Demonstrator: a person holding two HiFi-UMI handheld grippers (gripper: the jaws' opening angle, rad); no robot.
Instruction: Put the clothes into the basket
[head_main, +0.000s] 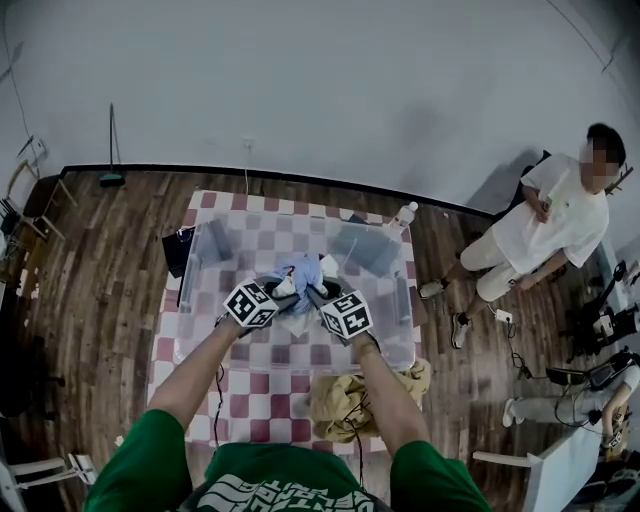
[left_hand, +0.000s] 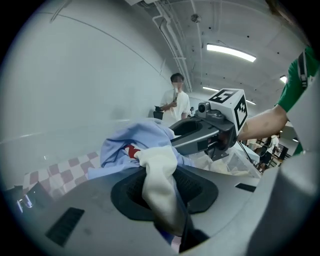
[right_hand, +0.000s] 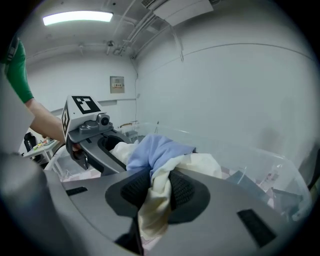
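Landmark: the basket (head_main: 405, 300) is a clear, hard-walled rectangular tub on the table (head_main: 250, 400), which has a red-and-white checked cover.
Left of the basket: a dark thing (head_main: 178, 247) lies flat just off the left wall. I cannot tell what it is.
Left gripper: the left gripper (head_main: 286, 288) is over the basket's middle. Its jaws are narrow and clamped on cloth.
Left gripper view only: cream fabric is squeezed between the ribbed black pads (left_hand: 192, 187). A small red patch (left_hand: 131, 150) shows in the blue cloth.
Clothes bundle: the clothes bundle (head_main: 303, 272) is soft and crumpled, pale blue on top with cream folds beneath. Both grippers hold it over the basket's middle. I cannot tell whether it touches the basket floor.
Right gripper: the right gripper (head_main: 322, 290) is just beside the left one, also over the basket's middle. Its jaws are narrow and pinch a cream fold.
Right gripper view only: the basket's glossy see-through wall shows close up, past the bundle.
Head view only: a tan pile (head_main: 365, 398) of limp, rumpled clothes lies on the table outside the basket's near right corner. A pale bottle (head_main: 403, 213) stands outside the far right corner. A person (head_main: 555, 225) sits well to the basket's right.
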